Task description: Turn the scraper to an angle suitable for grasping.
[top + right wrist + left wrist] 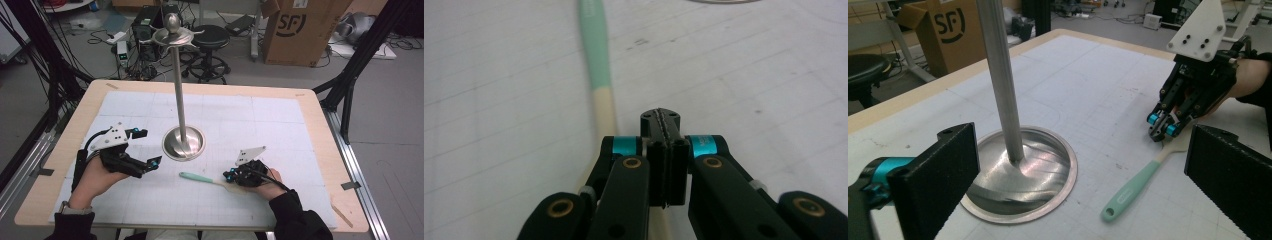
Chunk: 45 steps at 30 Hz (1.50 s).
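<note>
A steel stand (178, 85) rises from a round base (184, 144) on the white grid mat (240, 115); its pole (1000, 75) shows close up in the left gripper view. A utensil with a mint-green handle (197, 177) and a cream neck lies flat in front of the base. My left gripper (150, 146) hovers left of the base, jaws wide apart and empty (1079, 181). My right gripper (227, 176) sits low over the utensil's cream end. Its jaws (663, 116) are pressed together with nothing between them, and the neck (604, 110) runs just beside and under them.
The wooden table edge (75, 120) frames the mat. Beyond the table stand a cardboard box (300, 30), a black stool (210, 37), floor cables and electronics (145, 30). Black frame posts (350, 75) flank the table at both sides.
</note>
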{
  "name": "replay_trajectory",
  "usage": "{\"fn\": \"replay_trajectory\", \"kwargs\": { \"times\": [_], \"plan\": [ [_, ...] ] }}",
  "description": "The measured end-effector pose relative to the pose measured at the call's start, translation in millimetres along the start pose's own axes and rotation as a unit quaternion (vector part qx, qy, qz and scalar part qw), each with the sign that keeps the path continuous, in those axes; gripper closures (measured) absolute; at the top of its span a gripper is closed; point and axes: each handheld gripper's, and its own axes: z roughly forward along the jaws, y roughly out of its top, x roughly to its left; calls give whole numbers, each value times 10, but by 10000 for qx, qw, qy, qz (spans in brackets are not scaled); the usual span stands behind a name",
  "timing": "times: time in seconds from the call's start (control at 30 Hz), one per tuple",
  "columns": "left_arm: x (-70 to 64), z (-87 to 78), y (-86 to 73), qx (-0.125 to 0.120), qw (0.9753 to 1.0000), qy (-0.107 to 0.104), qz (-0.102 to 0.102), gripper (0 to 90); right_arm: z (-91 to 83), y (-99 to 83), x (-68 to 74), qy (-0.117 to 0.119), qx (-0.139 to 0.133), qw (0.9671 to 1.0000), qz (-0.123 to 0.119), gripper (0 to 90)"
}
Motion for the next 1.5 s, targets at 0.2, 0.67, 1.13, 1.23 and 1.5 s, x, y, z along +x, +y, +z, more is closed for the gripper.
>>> {"fn": "replay_trajectory", "kwargs": {
  "times": [0.2, 0.67, 1.13, 1.23, 1.5],
  "plan": [
    [1, -68, 25, -242, 9996, -110, -10, 18, -15, -1, 66, 95, 87, 9999, 3, 900],
    [12, -160, 69, -492, 9980, -391, -36, 18, -12, 39, 174, 276, 121, 9995, -32, 900],
    [60, -218, 79, -516, 9983, -250, -75, 18, -51, 354, 269, -63, -83, 9994, 318, 450],
    [64, -222, 79, -521, 9983, -245, -61, 18, -40, 369, 260, -10, 42, 9989, 473, 301],
    [59, -192, 77, -445, 9987, -229, -16, 18, -33, 455, 329, -360, 254, 9974, 570, 2]
  ]
}}
